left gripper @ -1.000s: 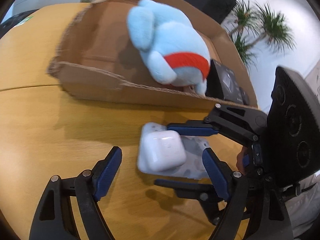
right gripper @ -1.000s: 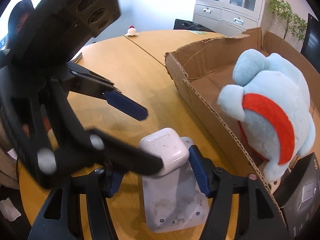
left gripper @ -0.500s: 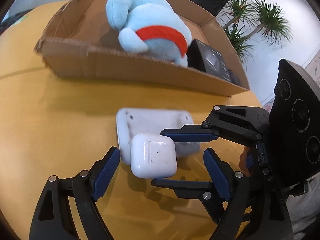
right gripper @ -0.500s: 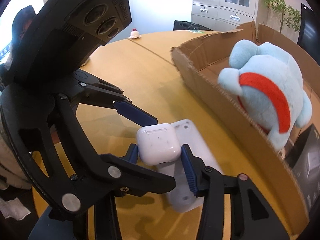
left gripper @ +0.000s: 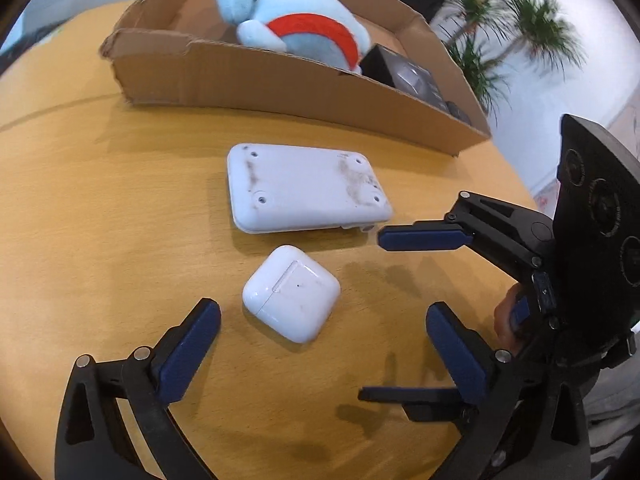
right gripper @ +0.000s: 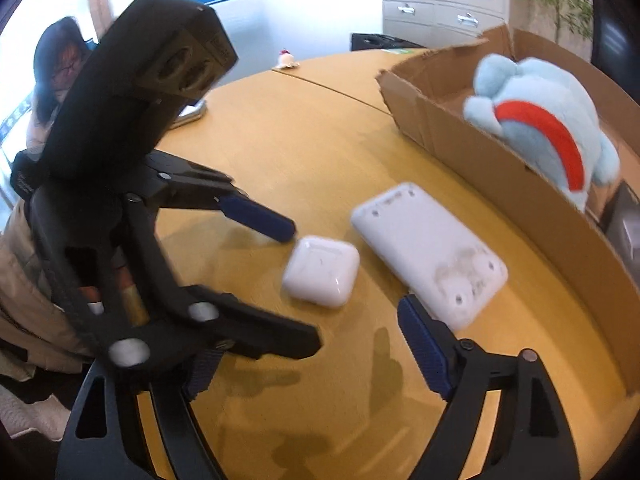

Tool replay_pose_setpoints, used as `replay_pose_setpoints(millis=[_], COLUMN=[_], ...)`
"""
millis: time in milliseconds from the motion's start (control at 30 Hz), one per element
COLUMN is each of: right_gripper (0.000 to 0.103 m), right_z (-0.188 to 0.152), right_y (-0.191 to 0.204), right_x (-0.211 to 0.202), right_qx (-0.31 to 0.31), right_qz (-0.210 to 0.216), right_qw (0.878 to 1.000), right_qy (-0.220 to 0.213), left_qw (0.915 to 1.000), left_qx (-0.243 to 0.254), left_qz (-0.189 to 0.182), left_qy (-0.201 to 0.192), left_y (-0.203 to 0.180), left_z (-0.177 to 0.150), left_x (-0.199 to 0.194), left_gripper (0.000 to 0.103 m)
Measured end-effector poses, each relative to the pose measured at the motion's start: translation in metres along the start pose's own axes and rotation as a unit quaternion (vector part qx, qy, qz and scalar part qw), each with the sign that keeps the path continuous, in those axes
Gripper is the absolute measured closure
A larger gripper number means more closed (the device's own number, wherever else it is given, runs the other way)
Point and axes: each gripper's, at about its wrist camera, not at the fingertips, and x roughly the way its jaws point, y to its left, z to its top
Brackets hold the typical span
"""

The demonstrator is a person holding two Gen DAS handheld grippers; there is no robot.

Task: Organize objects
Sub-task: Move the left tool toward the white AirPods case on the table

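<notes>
While both of my grippers are opening their jaws, nothing is held in either of them. My left gripper (left gripper: 320,340) stands wide, and the white earbud case (left gripper: 291,292) lies flat on the wooden table (left gripper: 100,220) between its blue pads, touching neither. My right gripper (right gripper: 304,344) comes in from the side, also released, with the case just in front of it and free of its pads.

The case rests just beside the flat white device (left gripper: 306,188), which lies face down near the wall of the cardboard box (left gripper: 280,80). Inside the box I see the blue plush toy (left gripper: 296,24) and a black box (left gripper: 404,72), so I judge that the two white things still have to go in.

What worries me: the case is smooth and rounded and sits at an angle to my pads. If I close on its corners, it may twist or shoot out. My two grippers are also crowded around one small thing, so one finger may hit the other, or push the case against the white device and shift it.
</notes>
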Motion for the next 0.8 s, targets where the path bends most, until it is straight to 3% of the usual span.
replay_pose_setpoints(millis=[100,267,400,467,800], right_gripper=[0.001,0.001,0.001,0.001,0.001], right_z=[-0.005,-0.010,-0.011,-0.012,-0.015], right_y=[0.002,0.011,0.009,0.008,0.006], right_x=[0.009,0.023,0.024,0.024,0.018], right_qx=[0.019,0.015,0.008,0.012,0.013], right_qz=[-0.018,-0.067,-0.062,-0.068,-0.067], right_qw=[1.000,0.997,0.998,0.997,0.997], right_qy=[0.009,0.016,0.019,0.017,0.017], left_qw=[0.9998,0.9977,0.9911,0.9829,0.9823], left_qx=[0.012,0.044,0.048,0.077,0.071], left_qz=[0.013,0.040,0.120,0.164,0.168], left_qy=[-0.004,-0.033,-0.033,-0.031,-0.042], left_y=[-0.001,-0.001,-0.003,-0.007,0.000], left_z=[0.001,0.000,-0.006,-0.012,-0.013], left_x=[0.002,0.007,0.009,0.015,0.017], left_gripper=[0.000,0.000,0.000,0.000,0.000])
